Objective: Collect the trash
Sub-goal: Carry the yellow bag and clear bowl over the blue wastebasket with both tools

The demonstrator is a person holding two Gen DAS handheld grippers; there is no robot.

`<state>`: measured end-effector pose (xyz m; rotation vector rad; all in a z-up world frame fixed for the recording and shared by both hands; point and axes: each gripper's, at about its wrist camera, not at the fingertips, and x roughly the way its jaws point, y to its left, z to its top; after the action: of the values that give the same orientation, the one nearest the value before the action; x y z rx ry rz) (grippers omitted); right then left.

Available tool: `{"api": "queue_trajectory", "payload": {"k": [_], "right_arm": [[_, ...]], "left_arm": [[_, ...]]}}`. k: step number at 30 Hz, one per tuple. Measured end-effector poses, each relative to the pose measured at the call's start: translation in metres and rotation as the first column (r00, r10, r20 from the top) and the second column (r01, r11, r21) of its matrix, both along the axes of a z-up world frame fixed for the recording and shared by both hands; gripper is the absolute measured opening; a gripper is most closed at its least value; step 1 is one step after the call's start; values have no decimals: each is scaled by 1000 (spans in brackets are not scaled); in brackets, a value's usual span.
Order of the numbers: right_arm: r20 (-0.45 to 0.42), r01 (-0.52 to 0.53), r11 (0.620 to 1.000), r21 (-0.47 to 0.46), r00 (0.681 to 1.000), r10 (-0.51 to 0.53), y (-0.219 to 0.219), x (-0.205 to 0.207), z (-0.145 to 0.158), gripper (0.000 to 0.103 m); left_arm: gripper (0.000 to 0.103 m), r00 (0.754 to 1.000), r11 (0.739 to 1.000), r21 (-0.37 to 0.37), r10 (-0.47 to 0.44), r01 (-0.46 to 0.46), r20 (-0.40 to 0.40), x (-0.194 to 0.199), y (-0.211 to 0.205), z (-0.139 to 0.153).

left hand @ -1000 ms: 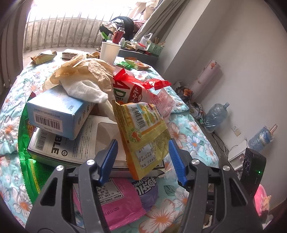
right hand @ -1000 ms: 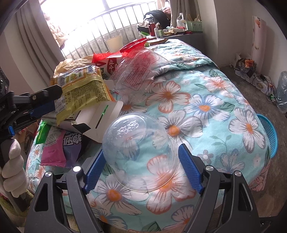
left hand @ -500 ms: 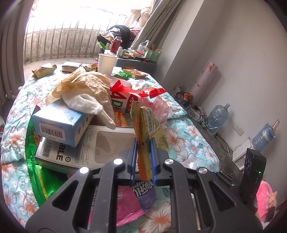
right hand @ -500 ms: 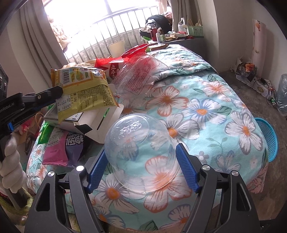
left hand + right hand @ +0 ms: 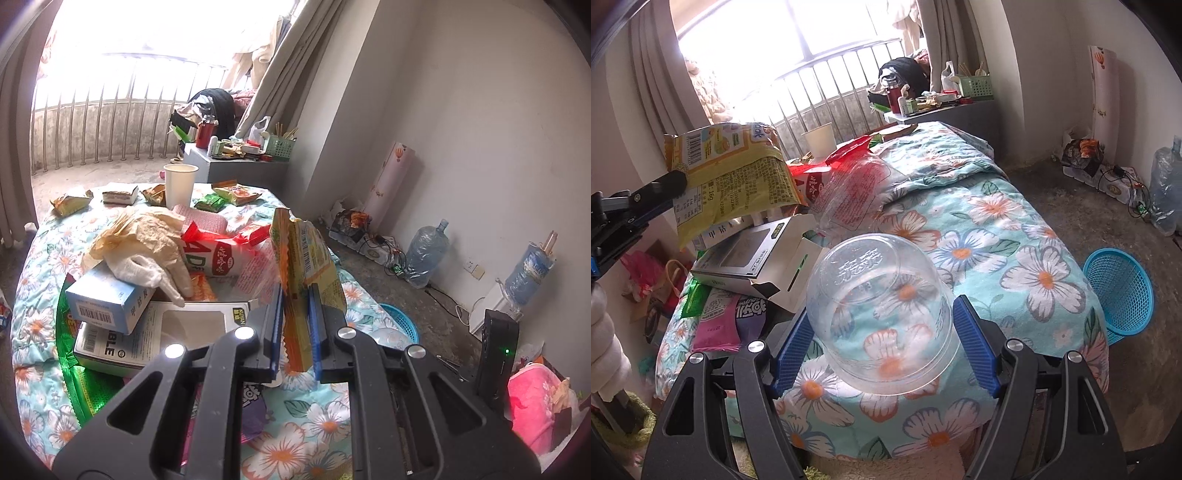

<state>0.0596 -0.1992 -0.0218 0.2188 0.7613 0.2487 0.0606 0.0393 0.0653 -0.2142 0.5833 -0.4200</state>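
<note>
Right wrist: clear bowl (image 5: pixel 882 317), seemingly empty.

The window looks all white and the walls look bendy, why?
Left wrist view: daylight overexposes the window, so it washes out above the yellow snack packet. Right wrist view: the same glare at the window; the fisheye lens bows the walls, and the clear plastic bowl warps the flowers seen through it.

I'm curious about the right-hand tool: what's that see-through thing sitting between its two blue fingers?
A clear plastic bowl, turned upside down, sits between the right gripper's fingers, above the flowered bedspread. The right wrist view shows it.
</note>
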Motion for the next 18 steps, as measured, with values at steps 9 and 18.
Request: {"api": "queue_trajectory", "payload": {"k": [9, 18], "right_arm": [[83, 153, 988, 36, 984, -156, -63, -13, 21, 73], [93, 445, 892, 74, 888, -451, -175, -17, 23, 73]], "left_arm": [[11, 992, 993, 24, -116, 115, 43, 19, -63, 28], [11, 964, 964, 64, -254, 259, -72, 87, -170, 24]]}}
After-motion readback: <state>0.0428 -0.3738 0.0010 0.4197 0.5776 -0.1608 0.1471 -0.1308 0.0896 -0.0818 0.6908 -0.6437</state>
